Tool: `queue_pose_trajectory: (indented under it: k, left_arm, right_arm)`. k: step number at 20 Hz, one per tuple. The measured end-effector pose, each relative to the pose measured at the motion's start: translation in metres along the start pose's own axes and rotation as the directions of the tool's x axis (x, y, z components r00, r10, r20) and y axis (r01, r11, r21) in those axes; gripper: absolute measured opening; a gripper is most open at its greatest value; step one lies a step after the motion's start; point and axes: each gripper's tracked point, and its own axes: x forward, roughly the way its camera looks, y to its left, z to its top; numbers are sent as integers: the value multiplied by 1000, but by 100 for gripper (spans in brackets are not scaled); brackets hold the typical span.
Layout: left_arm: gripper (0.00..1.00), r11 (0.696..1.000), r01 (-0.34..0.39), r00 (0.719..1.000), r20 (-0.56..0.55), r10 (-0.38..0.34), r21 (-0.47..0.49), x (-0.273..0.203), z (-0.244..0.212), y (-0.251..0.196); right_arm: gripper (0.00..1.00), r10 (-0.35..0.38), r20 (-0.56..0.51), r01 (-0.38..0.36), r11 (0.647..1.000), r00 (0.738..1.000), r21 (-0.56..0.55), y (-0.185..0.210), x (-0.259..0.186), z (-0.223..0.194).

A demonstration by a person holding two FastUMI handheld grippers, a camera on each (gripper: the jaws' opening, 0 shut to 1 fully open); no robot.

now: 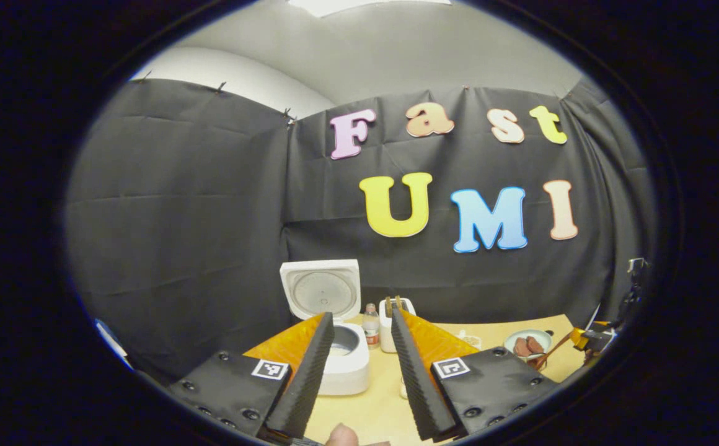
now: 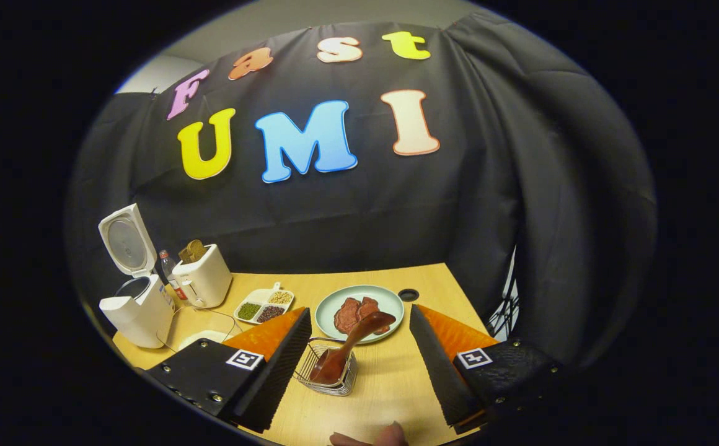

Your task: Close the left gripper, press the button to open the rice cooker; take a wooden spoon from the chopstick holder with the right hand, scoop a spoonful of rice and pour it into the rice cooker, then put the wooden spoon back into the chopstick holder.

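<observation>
The white rice cooker (image 1: 350,365) stands with its lid (image 1: 322,291) raised, the inner pot showing. My left gripper (image 1: 362,321) is open just in front of it, nothing between its fingers. In the right gripper view the cooker (image 2: 136,310) sits at the table's far left. A wire chopstick holder (image 2: 328,375) stands close in front of my right gripper (image 2: 359,314). A dark wooden spoon (image 2: 353,341) leans in it, its upper end over the plate. The right gripper is open with its fingers on either side of the holder, not touching the spoon. From the left gripper view the right gripper (image 1: 590,339) appears at the far right.
A white toaster (image 2: 201,282) with bread and a small bottle (image 2: 166,263) stand beside the cooker. A sectioned dish (image 2: 264,305) of beans and grains and a pale green plate (image 2: 328,310) of meat lie mid-table. A cable loops near the cooker. Black cloth walls close the back.
</observation>
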Motion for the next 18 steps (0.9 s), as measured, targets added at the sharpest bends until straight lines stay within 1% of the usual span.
queue_pose_trajectory:
  k: [3,5,7,9,10,13,14,15,16,17,18]
  left_arm:
    - [71,999,29,1000,3,-29,28,-6,-1,-15]
    - [71,998,36,999,-1,-36,44,-8,-1,-17]
    - [71,998,39,999,-20,-38,54,-9,-9,-18]
    - [71,996,71,996,-54,-68,48,-11,-20,-26]
    - [71,996,74,995,-66,-71,44,-10,-24,-25]
    - [72,996,83,992,-97,-80,37,-13,-32,-30]
    - [72,995,88,991,-100,-83,44,-13,-32,-30]
    - [72,994,92,990,-108,-86,54,-14,-35,-32]
    - [72,994,96,989,-115,-89,59,-15,-37,-33]
    - [72,993,99,989,-116,-92,62,-17,-38,-34]
    - [72,993,101,989,-118,-93,64,-19,-37,-35]
  right_arm:
    - [99,9,-59,-6,998,998,57,-1,33,-32]
    - [100,18,-90,-8,994,996,112,1,46,-44]
    - [100,28,-120,-10,988,992,153,6,63,-56]
    - [100,35,-141,-9,984,989,177,11,75,-64]
    - [95,36,-147,-7,982,988,189,12,79,-65]
    - [86,33,-171,6,976,985,220,12,88,-70]
    - [77,29,-178,12,974,984,226,11,92,-71]
    - [64,23,-177,19,972,984,235,10,94,-70]
    - [61,10,-174,34,969,985,243,8,94,-68]
    - [54,14,-171,31,965,985,261,10,101,-68]
    - [37,26,-171,24,960,985,280,15,102,-69]
